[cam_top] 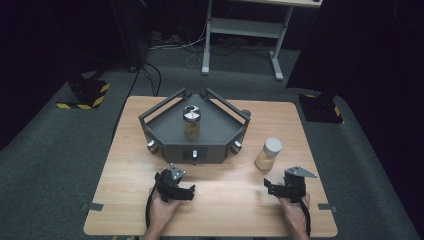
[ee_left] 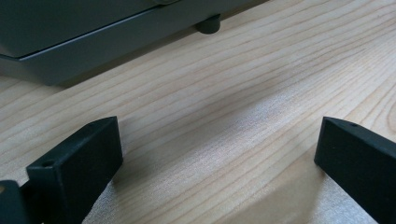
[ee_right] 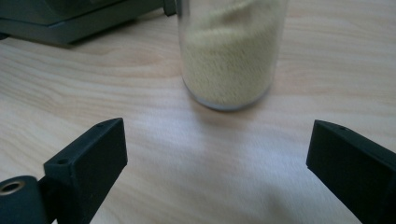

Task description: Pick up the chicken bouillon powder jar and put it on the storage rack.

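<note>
A clear jar of yellowish grains with a white lid (cam_top: 269, 154) stands on the wooden table (cam_top: 125, 165), right of a grey three-sided fixture (cam_top: 195, 131). A second jar with a metal lid (cam_top: 191, 121) stands upright inside that fixture. My right gripper (cam_top: 272, 187) rests near the table's front, just below the white-lidded jar (ee_right: 231, 51), its jaws wide apart and bare. My left gripper (cam_top: 186, 192) lies in front of the fixture (ee_left: 70, 42), open, with bare wood between its jaws.
The fixture has raised rails on its back sides and small knobs (cam_top: 151, 144) along its front. A white desk frame (cam_top: 245, 30) stands on the carpet beyond the table. Yellow-black striped blocks (cam_top: 85, 92) sit on the floor at both far sides.
</note>
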The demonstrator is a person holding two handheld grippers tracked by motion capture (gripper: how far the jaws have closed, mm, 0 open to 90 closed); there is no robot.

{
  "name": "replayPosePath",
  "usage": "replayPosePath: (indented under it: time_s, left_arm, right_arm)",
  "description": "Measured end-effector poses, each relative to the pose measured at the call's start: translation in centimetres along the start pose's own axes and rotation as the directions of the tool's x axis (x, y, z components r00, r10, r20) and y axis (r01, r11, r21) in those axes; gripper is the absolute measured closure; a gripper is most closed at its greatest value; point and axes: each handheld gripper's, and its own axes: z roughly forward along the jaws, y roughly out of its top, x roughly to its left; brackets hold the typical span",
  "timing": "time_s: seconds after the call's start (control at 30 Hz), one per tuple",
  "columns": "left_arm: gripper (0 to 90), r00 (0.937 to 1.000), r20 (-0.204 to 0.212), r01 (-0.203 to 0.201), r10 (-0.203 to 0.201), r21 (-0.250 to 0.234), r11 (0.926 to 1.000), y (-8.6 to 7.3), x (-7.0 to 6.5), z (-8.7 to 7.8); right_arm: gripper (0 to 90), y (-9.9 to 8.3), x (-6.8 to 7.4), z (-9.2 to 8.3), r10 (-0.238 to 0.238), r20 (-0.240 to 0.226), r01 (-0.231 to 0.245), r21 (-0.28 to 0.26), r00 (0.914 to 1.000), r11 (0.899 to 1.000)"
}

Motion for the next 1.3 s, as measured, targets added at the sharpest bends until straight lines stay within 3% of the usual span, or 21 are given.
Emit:
replayPosePath:
  time_s: [0.63, 0.87, 1.3]
  left_arm:
    - [0.9, 1.0, 0.0, 0.0, 0.0, 0.0, 1.0, 0.0, 0.0, 0.0]
    - [0.9, 1.0, 0.0, 0.0, 0.0, 0.0, 1.0, 0.0, 0.0, 0.0]
    - [0.9, 1.0, 0.0, 0.0, 0.0, 0.0, 1.0, 0.0, 0.0, 0.0]
  right_arm:
    - [11.6, 5.5, 1.3, 3.4, 0.044, 0.056, -0.044, -0.008, 0.9975, 0.999]
    - [17.5, 6.2, 1.9, 3.9, 0.041, 0.101, -0.039, -0.028, 0.9941, 0.999]
    - [30.2, 6.4, 2.5, 4.1, 0.03, 0.128, -0.026, -0.037, 0.9913, 0.999]
